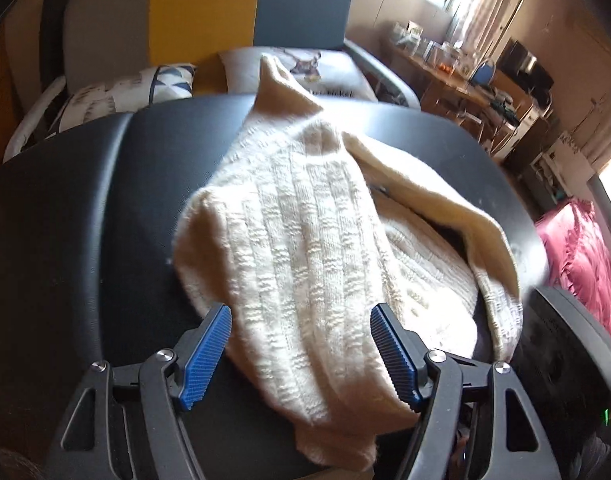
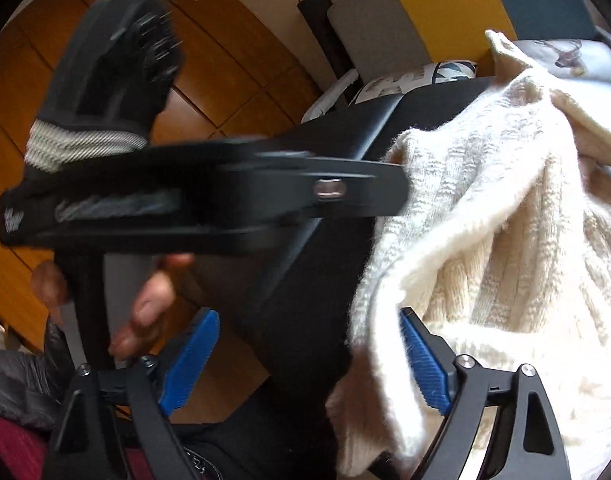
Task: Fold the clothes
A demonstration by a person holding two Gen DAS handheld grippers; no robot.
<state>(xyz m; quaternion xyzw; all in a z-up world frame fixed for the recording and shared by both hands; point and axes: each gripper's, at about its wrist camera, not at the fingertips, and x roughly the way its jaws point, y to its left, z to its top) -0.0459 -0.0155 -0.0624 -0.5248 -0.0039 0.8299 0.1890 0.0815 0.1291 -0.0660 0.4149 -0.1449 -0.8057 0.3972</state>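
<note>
Lying bunched on the black table (image 1: 65, 208), a cream sweater (image 1: 305, 240) fronts cushions (image 1: 117, 88).

Between the left claw's (image 1: 301, 354) blue ribbed pads (image 1: 204, 362) lies a cream sweater (image 1: 305, 240) with a ribbed, blocky knit, on a black bench (image 1: 85, 200). Beyond it stand grey, yellow and teal panels (image 1: 203, 8); right, a pink quilt (image 1: 581, 256).

Cream knit sweater (image 1: 305, 248) bunched on black table (image 1: 65, 220); left gripper (image 1: 301, 354) jaws wide apart, straddling its near end.
</note>
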